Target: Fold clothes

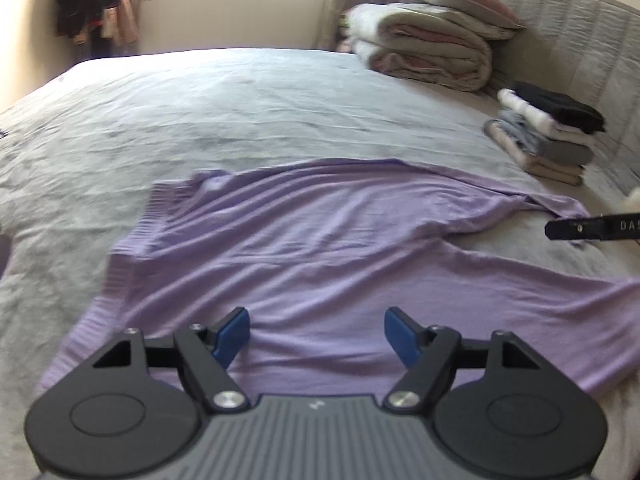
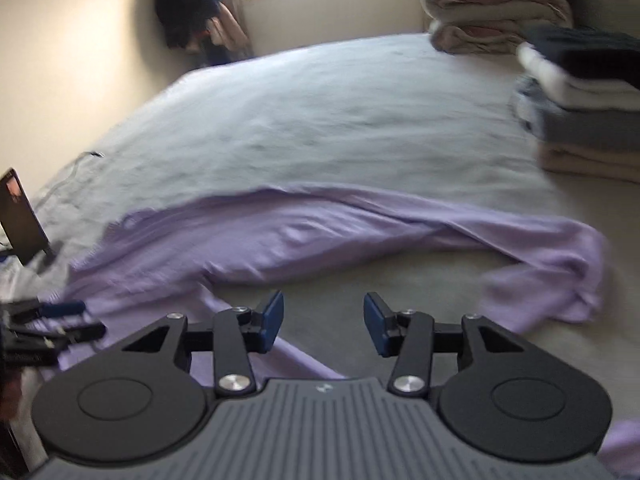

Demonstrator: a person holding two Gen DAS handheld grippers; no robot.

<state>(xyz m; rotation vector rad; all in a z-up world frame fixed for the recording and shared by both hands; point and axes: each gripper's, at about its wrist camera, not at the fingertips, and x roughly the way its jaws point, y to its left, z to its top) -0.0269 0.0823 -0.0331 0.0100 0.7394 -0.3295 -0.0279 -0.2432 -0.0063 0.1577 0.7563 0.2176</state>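
A lilac long-sleeved top lies spread and wrinkled across the grey bedsheet. My left gripper hovers over the top's near part, its blue pads apart and nothing between them. In the right wrist view the same lilac top stretches across the bed, one sleeve bunched at the right. My right gripper is open above bare sheet just in front of the top, holding nothing. A finger of the right gripper shows at the right edge of the left view. The left gripper shows at the left edge of the right view.
A stack of folded clothes sits at the right by the padded headboard. Folded quilts and a pillow are piled behind it. A dark phone stands at the bed's left. Dark garments hang beside the window.
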